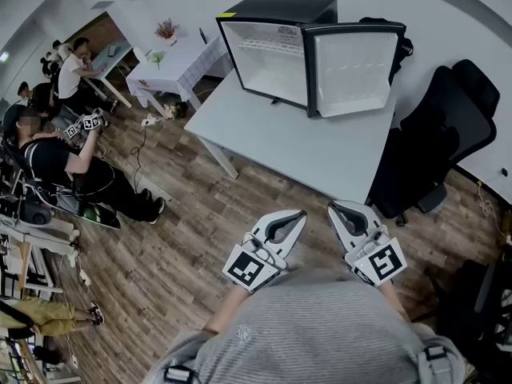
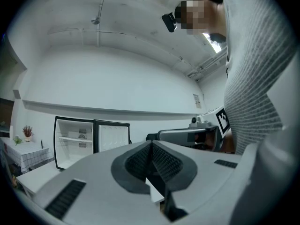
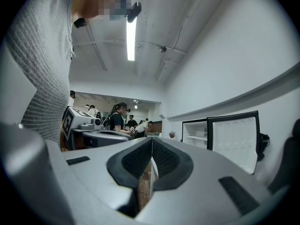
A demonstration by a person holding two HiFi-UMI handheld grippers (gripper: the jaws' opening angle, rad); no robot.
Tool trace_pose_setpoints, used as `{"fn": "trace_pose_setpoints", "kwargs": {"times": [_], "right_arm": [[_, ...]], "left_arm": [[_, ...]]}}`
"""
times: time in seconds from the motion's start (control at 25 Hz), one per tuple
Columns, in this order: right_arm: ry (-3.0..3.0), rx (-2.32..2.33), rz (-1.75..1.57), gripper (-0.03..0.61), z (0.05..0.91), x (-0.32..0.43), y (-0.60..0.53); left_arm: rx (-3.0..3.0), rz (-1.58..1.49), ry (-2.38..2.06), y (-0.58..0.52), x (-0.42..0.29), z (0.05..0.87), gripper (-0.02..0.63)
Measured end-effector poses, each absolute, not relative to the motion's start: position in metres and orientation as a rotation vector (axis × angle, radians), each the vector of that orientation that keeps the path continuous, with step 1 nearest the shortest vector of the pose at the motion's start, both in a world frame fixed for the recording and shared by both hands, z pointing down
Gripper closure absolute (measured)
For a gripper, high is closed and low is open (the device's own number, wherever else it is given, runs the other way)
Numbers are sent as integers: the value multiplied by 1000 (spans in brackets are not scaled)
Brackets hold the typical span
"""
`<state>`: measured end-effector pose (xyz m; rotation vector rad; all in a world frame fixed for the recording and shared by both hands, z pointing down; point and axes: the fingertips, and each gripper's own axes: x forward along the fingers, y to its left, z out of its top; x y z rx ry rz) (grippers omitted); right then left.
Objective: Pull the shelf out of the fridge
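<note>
A black mini fridge (image 1: 276, 46) stands on the white table (image 1: 304, 146) with its door (image 1: 352, 66) swung open to the right. A white shelf (image 1: 268, 46) sits across its upper interior, and it also shows in the left gripper view as the shelf (image 2: 70, 138). My left gripper (image 1: 300, 213) and right gripper (image 1: 332, 206) are held side by side near the person's torso, well short of the table. Both are shut with nothing between their jaws. The left gripper (image 2: 151, 143) and right gripper (image 3: 152, 139) point toward the fridge (image 3: 194, 132).
A black office chair (image 1: 448, 126) stands right of the table. A second small table (image 1: 172, 62) with a plant is at the back left. People (image 1: 64, 158) sit at the far left on the wooden floor (image 1: 184, 238).
</note>
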<state>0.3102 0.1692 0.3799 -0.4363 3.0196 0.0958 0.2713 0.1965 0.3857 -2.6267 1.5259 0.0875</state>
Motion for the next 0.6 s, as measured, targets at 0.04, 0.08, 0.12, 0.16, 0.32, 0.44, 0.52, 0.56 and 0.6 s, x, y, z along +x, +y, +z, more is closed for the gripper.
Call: {"fn": "trace_pose_setpoints", "kwargs": {"times": [0.04, 0.08, 0.12, 0.16, 0.32, 0.44, 0.52, 0.56, 0.6], "right_arm": [[3019, -436, 93, 565, 380, 311, 169], [3020, -435, 90, 565, 379, 311, 168], [3022, -434, 87, 565, 380, 312, 167], [3025, -434, 83, 565, 380, 313, 167], [3030, -441, 66, 565, 382, 310, 164], [3027, -448, 69, 566, 382, 307, 164], [3028, -458, 69, 565, 383, 307, 162], [3029, -464, 67, 565, 384, 307, 160], [3030, -470, 66, 565, 384, 306, 158]], "left_arm": [[-2627, 84, 1527, 196, 272, 385, 603], [-2627, 83, 1528, 196, 273, 385, 603], [-2626, 84, 1531, 196, 274, 384, 603], [-2626, 86, 1533, 196, 274, 384, 603], [-2639, 78, 1539, 197, 272, 387, 603], [-2648, 67, 1540, 196, 268, 391, 603], [-2646, 72, 1532, 192, 267, 390, 603], [-2643, 78, 1523, 190, 267, 389, 603], [-2642, 84, 1516, 188, 266, 388, 603]]}}
